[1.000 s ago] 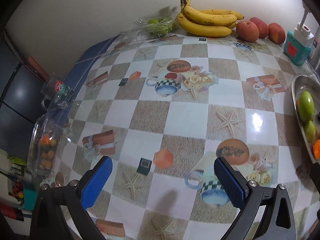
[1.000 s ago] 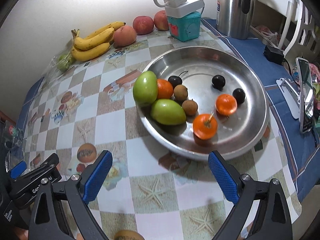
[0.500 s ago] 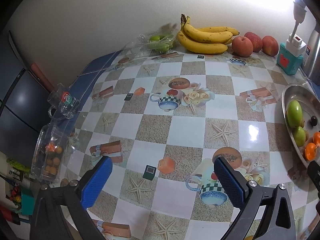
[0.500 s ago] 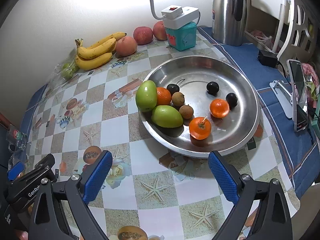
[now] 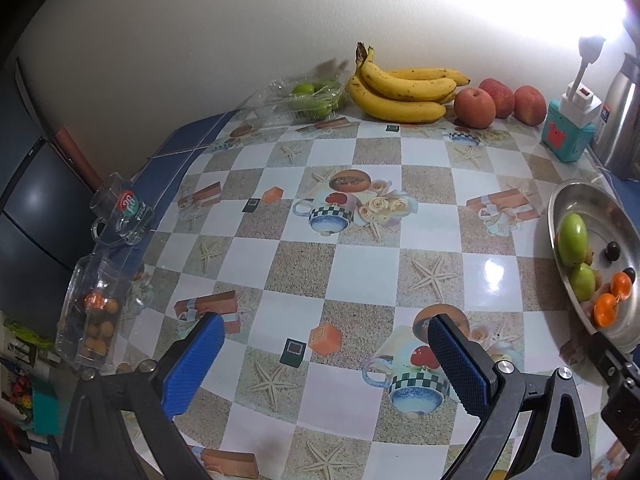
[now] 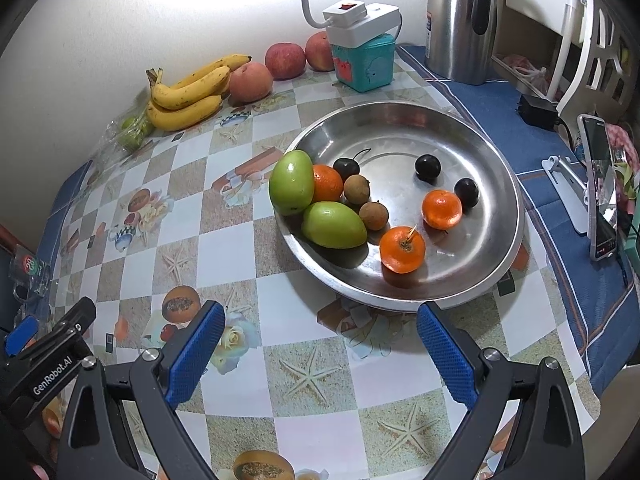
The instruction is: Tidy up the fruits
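Observation:
A steel bowl (image 6: 472, 136) on the patterned table holds two green mangoes (image 6: 291, 182), three oranges (image 6: 402, 249), dark plums (image 6: 428, 166) and two brown longans (image 6: 373, 216). The bowl's rim also shows in the left wrist view (image 5: 560, 196). Bananas (image 5: 400, 92) and three red apples (image 5: 474, 107) lie at the wall; they also show in the right wrist view, bananas (image 6: 188, 96) and apples (image 6: 285, 60). My left gripper (image 5: 326, 364) is open and empty above the table. My right gripper (image 6: 320, 356) is open and empty, just in front of the bowl.
A clear box of green limes (image 5: 308, 96) sits left of the bananas. A teal box with a power strip (image 6: 362, 56), a steel kettle (image 6: 460, 16), a phone on a stand (image 6: 600, 200), a glass mug (image 5: 120, 212) and a clear container of small fruits (image 5: 94, 320) ring the table.
Both grippers have pulled back and risen, so more of the table and bowl is in view. Both stay open and empty. The fruits have not moved.

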A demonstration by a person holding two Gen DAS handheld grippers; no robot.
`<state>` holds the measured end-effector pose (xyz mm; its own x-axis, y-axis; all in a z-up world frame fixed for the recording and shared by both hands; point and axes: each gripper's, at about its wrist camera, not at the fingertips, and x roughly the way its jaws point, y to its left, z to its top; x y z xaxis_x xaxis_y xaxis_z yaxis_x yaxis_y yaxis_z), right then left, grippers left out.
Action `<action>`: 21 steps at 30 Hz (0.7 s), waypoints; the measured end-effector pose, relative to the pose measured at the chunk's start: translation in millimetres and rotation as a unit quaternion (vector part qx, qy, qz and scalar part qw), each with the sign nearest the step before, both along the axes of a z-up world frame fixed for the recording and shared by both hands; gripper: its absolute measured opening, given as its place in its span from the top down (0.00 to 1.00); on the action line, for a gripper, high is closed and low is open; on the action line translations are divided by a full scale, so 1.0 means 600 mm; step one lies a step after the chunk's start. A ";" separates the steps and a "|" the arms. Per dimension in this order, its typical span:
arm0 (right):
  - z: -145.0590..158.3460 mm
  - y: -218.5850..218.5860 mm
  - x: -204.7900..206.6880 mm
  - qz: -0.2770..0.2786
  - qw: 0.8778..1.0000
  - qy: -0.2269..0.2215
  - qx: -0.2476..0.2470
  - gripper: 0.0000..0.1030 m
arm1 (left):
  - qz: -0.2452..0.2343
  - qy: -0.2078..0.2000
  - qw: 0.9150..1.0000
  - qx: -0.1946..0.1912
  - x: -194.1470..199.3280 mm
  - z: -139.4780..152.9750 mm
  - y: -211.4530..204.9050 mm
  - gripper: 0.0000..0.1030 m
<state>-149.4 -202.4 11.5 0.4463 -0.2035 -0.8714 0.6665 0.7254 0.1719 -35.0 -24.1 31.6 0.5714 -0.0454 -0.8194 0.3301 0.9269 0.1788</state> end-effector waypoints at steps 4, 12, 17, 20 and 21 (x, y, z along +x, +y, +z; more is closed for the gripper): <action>-0.001 0.000 0.001 0.001 1.000 0.003 0.001 0.06 | -0.002 0.000 1.000 -0.009 0.000 0.004 0.002 0.00; -0.003 -0.003 0.000 -0.003 1.000 0.007 0.002 0.06 | -0.006 0.001 1.000 -0.013 -0.002 0.007 0.002 0.00; -0.004 -0.003 0.001 -0.004 1.000 0.010 0.002 0.06 | -0.009 0.005 1.000 -0.015 -0.002 0.006 0.001 0.00; -0.004 -0.003 0.001 -0.004 1.000 0.010 0.002 0.06 | -0.009 0.005 1.000 -0.015 -0.002 0.005 0.001 0.00; -0.004 -0.003 0.001 -0.004 1.000 0.010 0.002 0.06 | -0.009 0.005 1.000 -0.015 -0.002 0.005 0.001 0.00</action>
